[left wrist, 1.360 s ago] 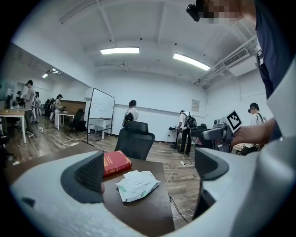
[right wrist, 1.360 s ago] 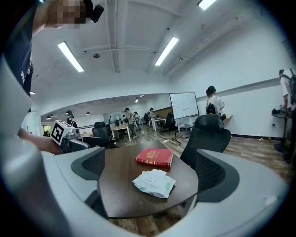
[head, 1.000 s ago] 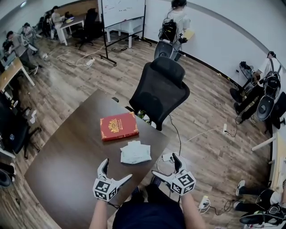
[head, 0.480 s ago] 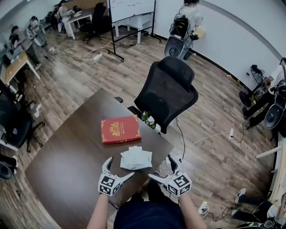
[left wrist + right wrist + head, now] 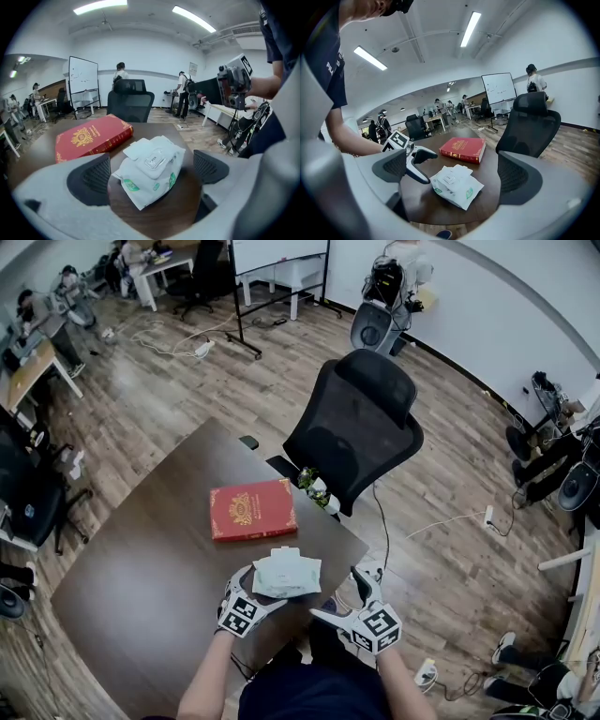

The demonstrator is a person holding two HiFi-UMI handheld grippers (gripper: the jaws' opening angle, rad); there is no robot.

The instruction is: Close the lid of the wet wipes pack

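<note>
Brown table (image 5: 141,568) fills the head view, and the wipes pack (image 5: 286,575) lies near its front edge, just before a red book (image 5: 252,509). In the left gripper view, the left gripper (image 5: 150,173) is closing its jaws around the pack, pads not pressing it. In the right gripper view, the right gripper (image 5: 450,171) holds its jaws wide apart, with the pack ahead and untouched.

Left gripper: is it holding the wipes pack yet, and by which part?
Nothing is held yet. The left gripper's jaws are closing with the wipes pack between them, but the pads are not pressing on it.
</note>
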